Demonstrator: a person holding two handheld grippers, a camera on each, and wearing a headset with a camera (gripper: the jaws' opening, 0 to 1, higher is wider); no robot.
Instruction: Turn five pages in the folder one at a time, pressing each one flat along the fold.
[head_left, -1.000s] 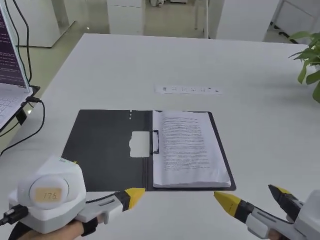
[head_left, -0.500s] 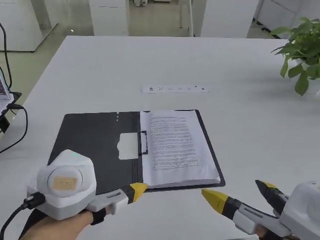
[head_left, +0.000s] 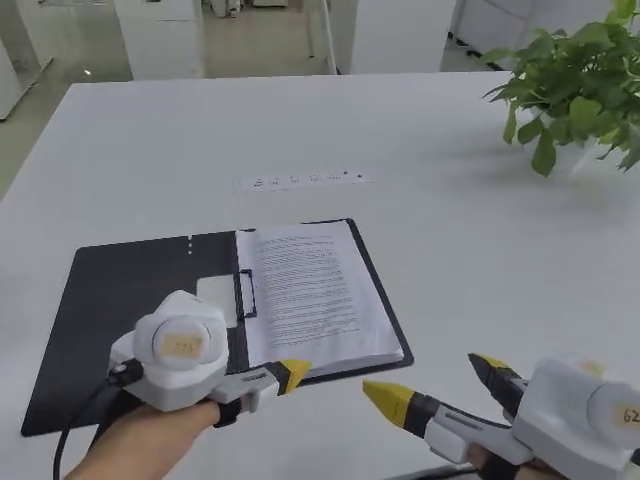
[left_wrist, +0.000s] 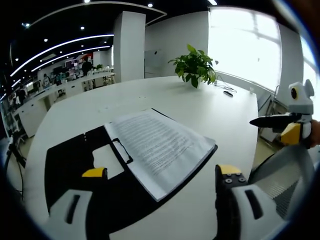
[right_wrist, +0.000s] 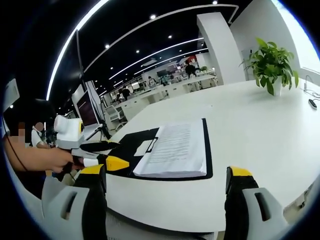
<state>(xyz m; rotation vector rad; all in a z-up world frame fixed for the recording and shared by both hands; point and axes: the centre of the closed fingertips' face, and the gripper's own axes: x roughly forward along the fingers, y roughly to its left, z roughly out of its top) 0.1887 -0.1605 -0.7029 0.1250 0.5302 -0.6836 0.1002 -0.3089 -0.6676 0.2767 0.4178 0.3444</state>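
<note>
The black folder (head_left: 110, 300) lies open on the white table, with a stack of printed pages (head_left: 305, 290) on its right half under a clip (head_left: 243, 295). In the head view my left gripper (head_left: 285, 376) hovers at the folder's front edge, just below the pages. My right gripper (head_left: 437, 382) hangs to the right of it, off the folder's front right corner. Both stand open and hold nothing. The left gripper view has the pages (left_wrist: 157, 145) ahead between the left gripper's (left_wrist: 161, 172) wide jaws. In the right gripper view the folder (right_wrist: 172, 145) lies beyond the right gripper (right_wrist: 166, 171).
A potted plant (head_left: 580, 90) stands at the far right of the table. A flat white strip (head_left: 300, 180) lies behind the folder. The table's near edge runs just under both grippers. A hand holds the left gripper (right_wrist: 107, 155) at the left of the right gripper view.
The head camera has swung to the right, so the folder sits further left in the picture and the plant has come in. Both grippers stay open near the folder's front edge.
</note>
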